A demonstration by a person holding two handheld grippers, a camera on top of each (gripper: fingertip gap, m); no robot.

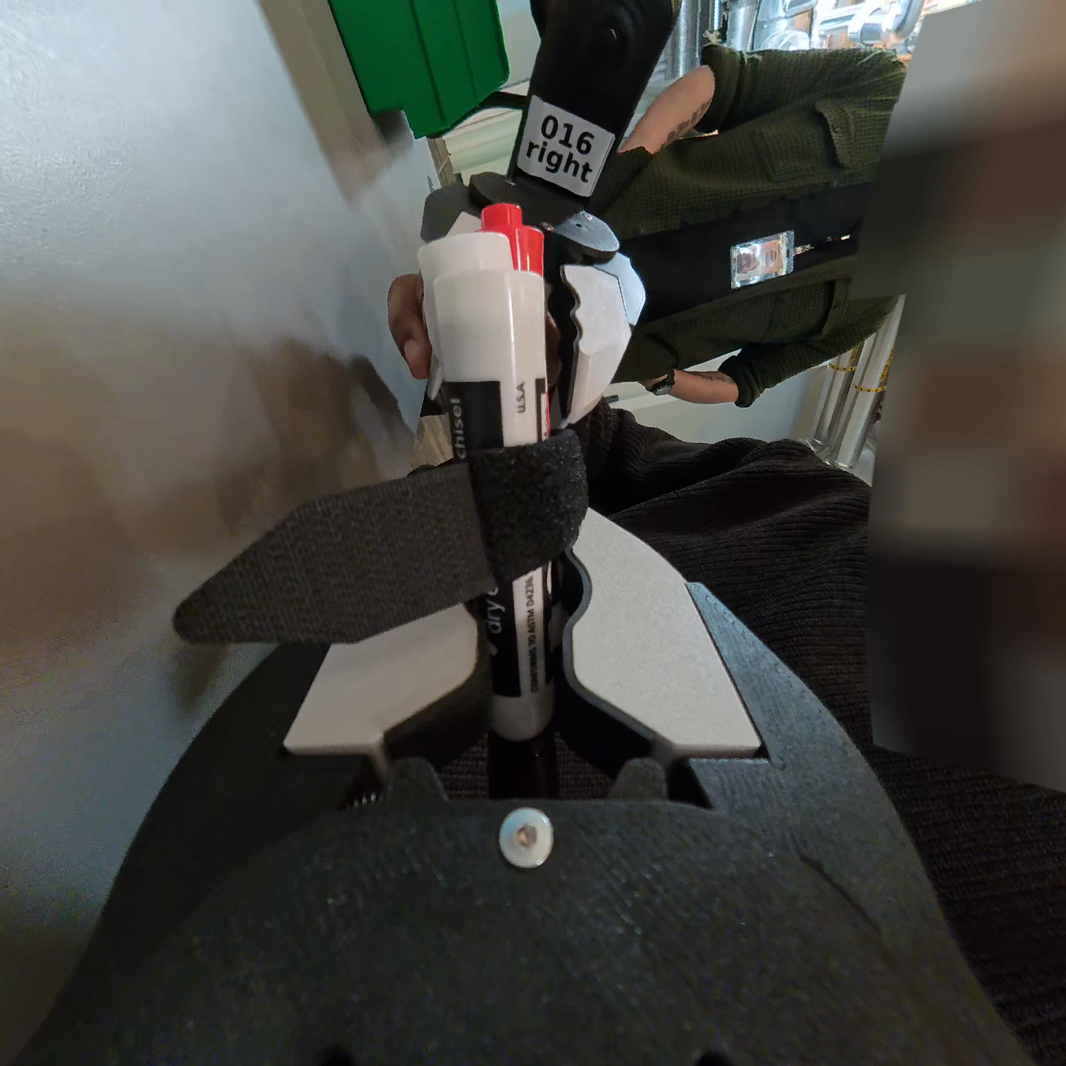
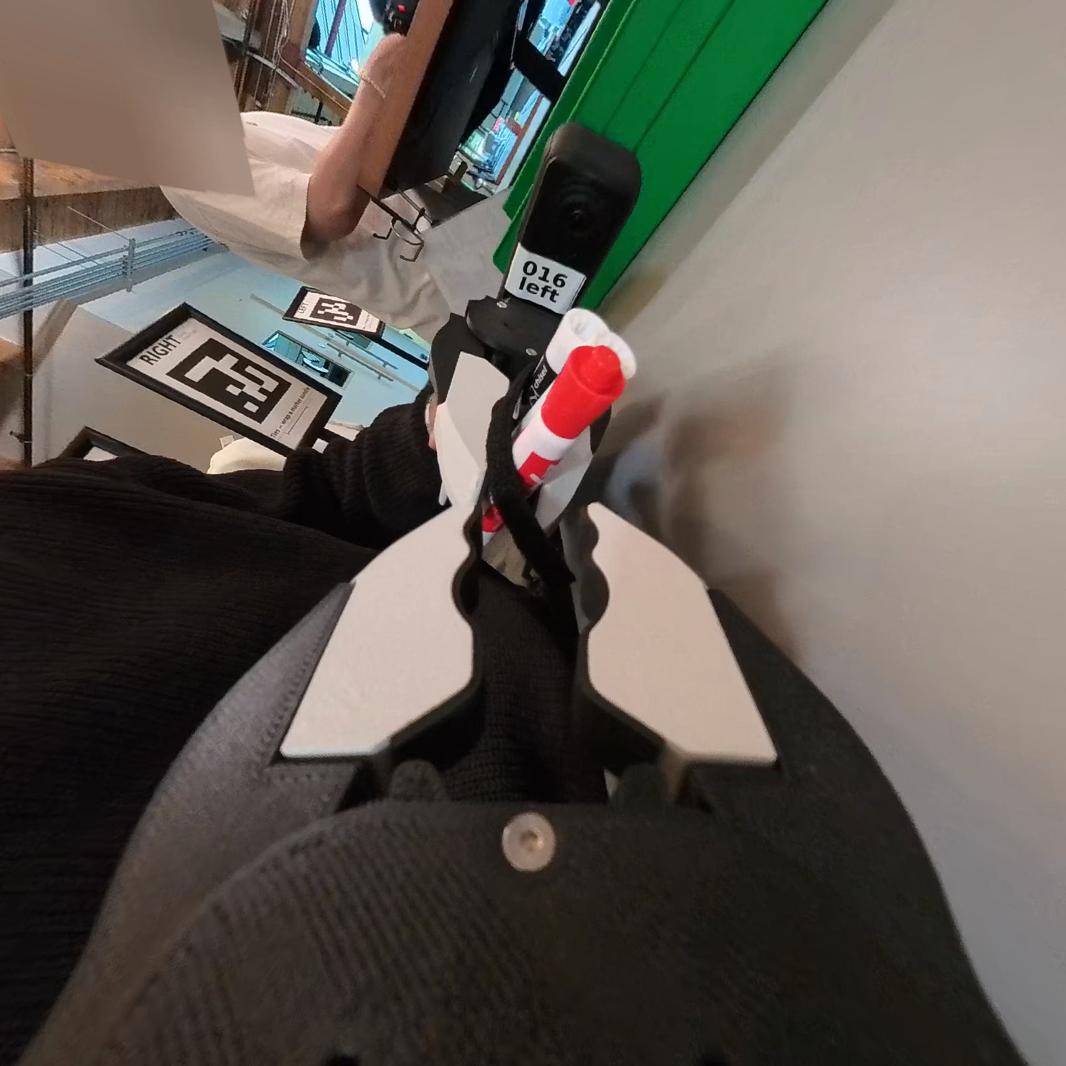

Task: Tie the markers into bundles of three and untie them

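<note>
Holding the markers end to end between them, the two tools face each other above the person's lap, off the bench, whose grey surface runs behind. The left tool is pressed onto the butt ends of the barrels; the right tool pinches the opposite, red-capped end, with fingers closed round the white barrels. In the right wrist view the right tool appears clamped on the bundle's near end, though the strap's edge hides part of the contact. At least two red caps show; whether a third marker lies behind them cannot be told. A black hook-and-loop strap circles the barrels at mid-length, between the two tools, and its free tail sticks out sideways, unfastened. By my reading the step in hand is the wrap itself, either just being closed or just being peeled open; the loose tail fits both. The next move calls for one tool to keep its clamp on the barrels while the other lets go and takes the tail near its tip, pulling it round the bundle under tension so the markers do not splay or slip out endwise.
</note>
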